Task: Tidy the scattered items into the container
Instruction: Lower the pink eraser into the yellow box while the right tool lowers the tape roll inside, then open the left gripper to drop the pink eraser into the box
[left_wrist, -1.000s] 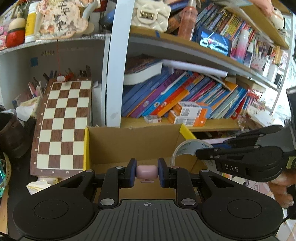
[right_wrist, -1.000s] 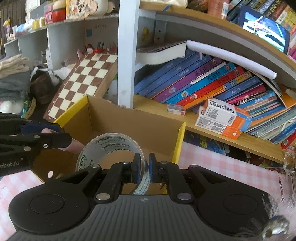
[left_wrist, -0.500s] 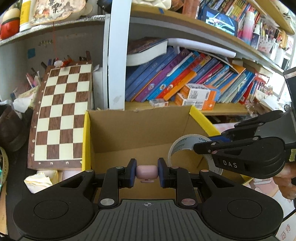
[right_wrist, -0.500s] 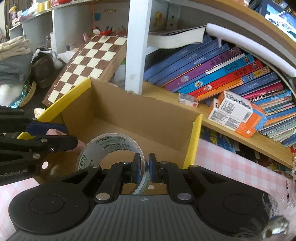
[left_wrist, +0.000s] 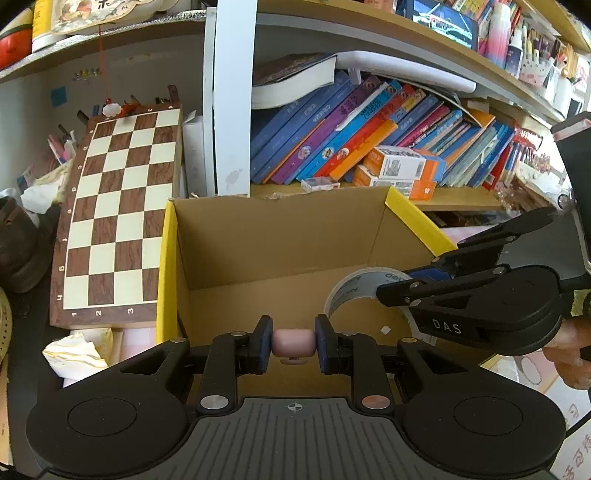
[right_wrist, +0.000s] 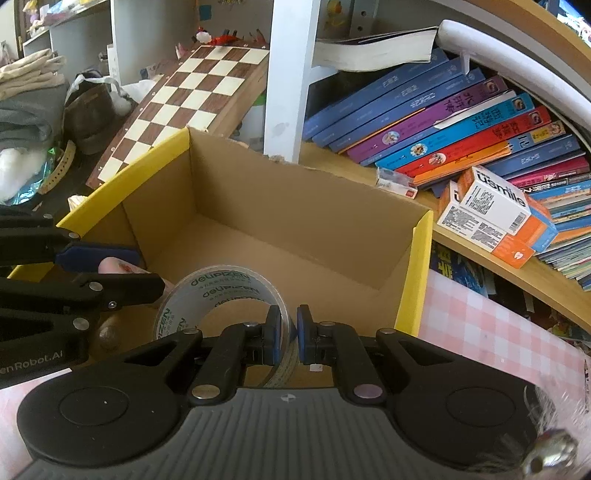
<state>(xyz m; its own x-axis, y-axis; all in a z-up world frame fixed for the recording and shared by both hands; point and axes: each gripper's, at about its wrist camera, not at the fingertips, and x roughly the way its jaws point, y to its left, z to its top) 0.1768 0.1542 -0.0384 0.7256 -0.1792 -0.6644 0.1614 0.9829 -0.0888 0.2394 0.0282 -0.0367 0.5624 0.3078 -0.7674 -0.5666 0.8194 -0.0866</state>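
Right, my left gripper (left_wrist: 293, 345) is clamped on a small pink capsule-shaped case (left_wrist: 293, 341), pads squeezing its two short ends, hanging over the near part of the open cardboard box (left_wrist: 280, 240). My right gripper (right_wrist: 286, 332) is pinched on the wall of a roll of clear packing tape (right_wrist: 221, 291), one pad inside the ring, one outside, also over the box interior and just beside the left gripper.

Handling, my guess: the pink case looks like smooth hard plastic, rounded, light, so slippery. Gripping the ends is okay, but the flat faces would be safer. The tape roll is a stiff ring, light to moderate, with a glossy film surface; a wall pinch is the sensible hold, though it could swing in the grip.

The box is plain brown corrugated board with matte walls and yellow top edges on the side walls. Its floor looks bare apart from a tiny white scrap. It sits on a bench with a pink checked cloth (right_wrist: 476, 317).

Behind: a wood-look chessboard (left_wrist: 118, 214) leaning against the shelf, glossy books (right_wrist: 443, 118) slanted on the wooden shelf, and orange-and-white cartons (right_wrist: 495, 210).
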